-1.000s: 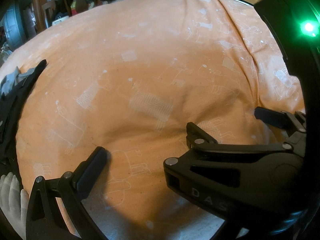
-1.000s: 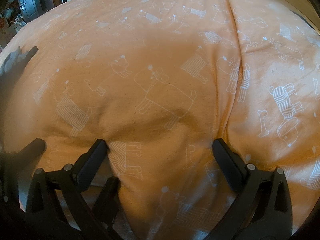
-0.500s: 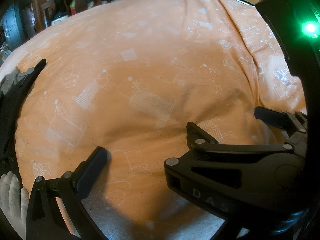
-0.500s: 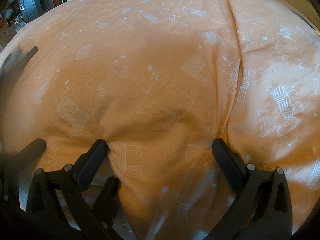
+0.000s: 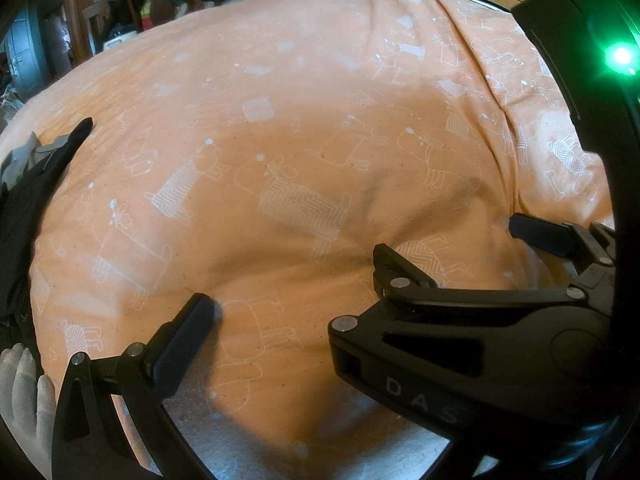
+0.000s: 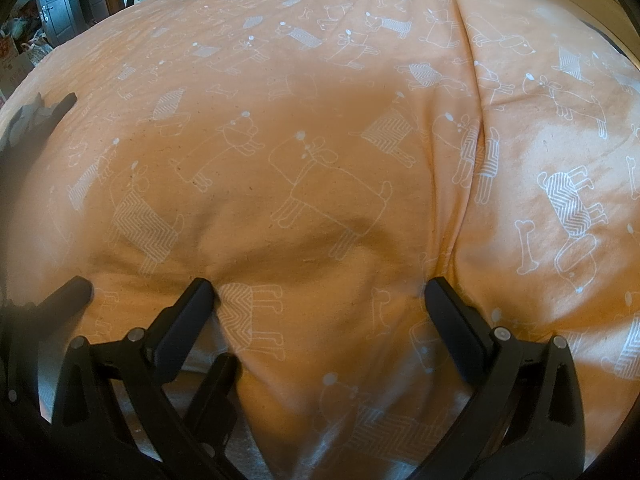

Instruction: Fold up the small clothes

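An orange duvet (image 6: 320,140) printed with white outline dogs and bones covers the bed and fills nearly all of both wrist views. Its near edge folds over a paler grey underside (image 5: 320,452) at the bottom of the left wrist view. A long crease (image 6: 472,112) runs from the far edge down toward the near edge on the right side. Most of the bedding lies bare, from the middle to the far edge and across to the right side.

The only clothing in view, a dark garment with a grey patch (image 5: 28,184), lies at the left edge of the bed, one black corner pointing inward; the right wrist view catches the same garment (image 6: 36,116) far off to the left, well apart from either tool.

The right gripper (image 6: 320,300) hangs over the near edge, its fingers spread wide with nothing between them. The left gripper (image 6: 152,330) sits just beside it, low over the same edge; only one finger (image 5: 180,340) shows clearly in its own camera, the other side hidden behind the neighbouring tool, so its spread cannot be told. A white-gloved hand (image 5: 24,400) shows at the lower left corner. Cluttered furniture (image 5: 160,4) stands beyond the far edge.
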### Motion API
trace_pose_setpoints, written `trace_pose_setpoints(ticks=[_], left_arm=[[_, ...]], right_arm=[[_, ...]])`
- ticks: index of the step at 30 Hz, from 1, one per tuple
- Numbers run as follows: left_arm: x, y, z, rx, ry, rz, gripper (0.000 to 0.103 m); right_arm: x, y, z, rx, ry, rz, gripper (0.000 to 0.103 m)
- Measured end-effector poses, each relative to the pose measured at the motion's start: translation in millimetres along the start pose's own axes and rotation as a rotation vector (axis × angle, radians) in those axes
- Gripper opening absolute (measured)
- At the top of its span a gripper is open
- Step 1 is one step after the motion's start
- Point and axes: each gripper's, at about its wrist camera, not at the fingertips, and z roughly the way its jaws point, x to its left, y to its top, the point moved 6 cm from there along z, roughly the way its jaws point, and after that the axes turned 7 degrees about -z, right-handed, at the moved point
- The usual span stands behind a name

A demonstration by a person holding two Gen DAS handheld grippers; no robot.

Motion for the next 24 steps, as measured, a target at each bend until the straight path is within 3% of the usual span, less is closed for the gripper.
trace_pose_setpoints(ticks=[24], left_arm=[[0.6,0.7,1.2,-0.004,0.004,-0.002,0.103]], right_arm=[[-0.3,-1.4,0.3,0.011,0.004,0.001,0.103]])
